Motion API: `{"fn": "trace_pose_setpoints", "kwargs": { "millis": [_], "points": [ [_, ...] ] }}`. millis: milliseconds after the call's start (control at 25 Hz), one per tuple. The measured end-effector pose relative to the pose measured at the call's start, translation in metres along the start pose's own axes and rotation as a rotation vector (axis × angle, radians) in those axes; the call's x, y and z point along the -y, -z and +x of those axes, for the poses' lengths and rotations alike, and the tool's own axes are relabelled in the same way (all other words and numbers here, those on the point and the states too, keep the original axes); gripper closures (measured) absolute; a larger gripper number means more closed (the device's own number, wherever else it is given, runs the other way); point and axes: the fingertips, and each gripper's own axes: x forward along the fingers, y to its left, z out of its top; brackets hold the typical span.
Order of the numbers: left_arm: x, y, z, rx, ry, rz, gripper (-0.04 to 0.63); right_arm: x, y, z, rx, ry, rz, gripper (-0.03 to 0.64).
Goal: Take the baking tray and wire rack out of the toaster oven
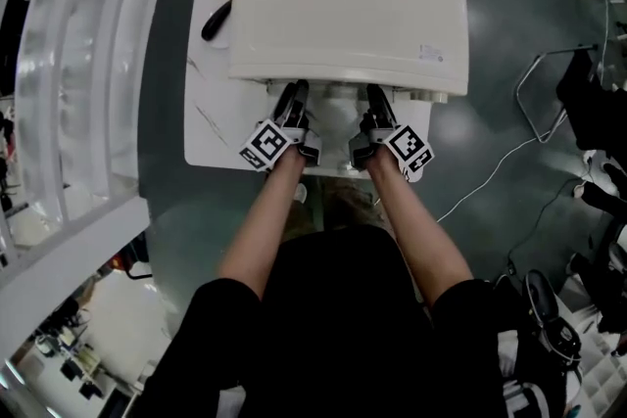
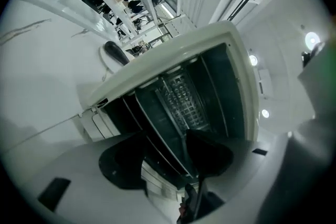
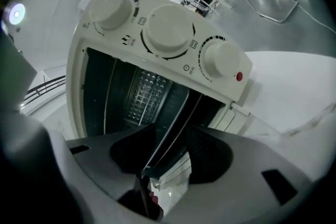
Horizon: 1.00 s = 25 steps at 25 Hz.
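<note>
Dressed in black, with short sleeves (image 1: 220,303) cut off above the elbow and forearms left bare. Tipped with a dark left claw (image 1: 292,98) and right claw (image 1: 376,101), each bearing a white cube (image 1: 266,144) of black square markers, set toward 7 and 5 o'clock of its claw. Built, seen close, of smooth grey shell with black rounded pads (image 2: 122,165) and a small dark rectangular slot (image 2: 55,194) toward 8 o'clock on the left, 4 o'clock on the right.

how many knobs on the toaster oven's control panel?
3, in one row in the right gripper view: upper-left knob, middle knob, lower-right knob next to the red light. None looks hidden.
</note>
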Motion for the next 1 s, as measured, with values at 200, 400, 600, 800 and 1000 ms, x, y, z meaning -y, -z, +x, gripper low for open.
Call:
{"fn": "trace_pose_setpoints", "kwargs": {
  "millis": [200, 400, 600, 800, 1000],
  "points": [
    [-0.011, -0.014, 0.01, 0.07, -0.043, -0.095, 0.364, -0.001, -0.002, 0.014, 0.001, -0.025, 0.047, 0.434],
    [-0.021, -0.007, 0.022, 0.06, -0.067, -0.14, 0.364, 0.001, -0.004, 0.031, 0.005, -0.028, 0.084, 0.434],
    [-0.027, -0.002, 0.033, 0.075, -0.087, -0.201, 0.364, 0.005, -0.008, 0.044, 0.007, -0.023, 0.101, 0.434],
    [-0.033, -0.009, 0.043, 0.107, -0.12, -0.185, 0.367, 0.012, -0.01, 0.053, -0.002, -0.016, 0.114, 0.439],
    [-0.039, -0.014, 0.05, 0.121, -0.136, -0.184, 0.413, 0.011, -0.012, 0.059, -0.005, -0.046, 0.138, 0.472]
  ]
}}
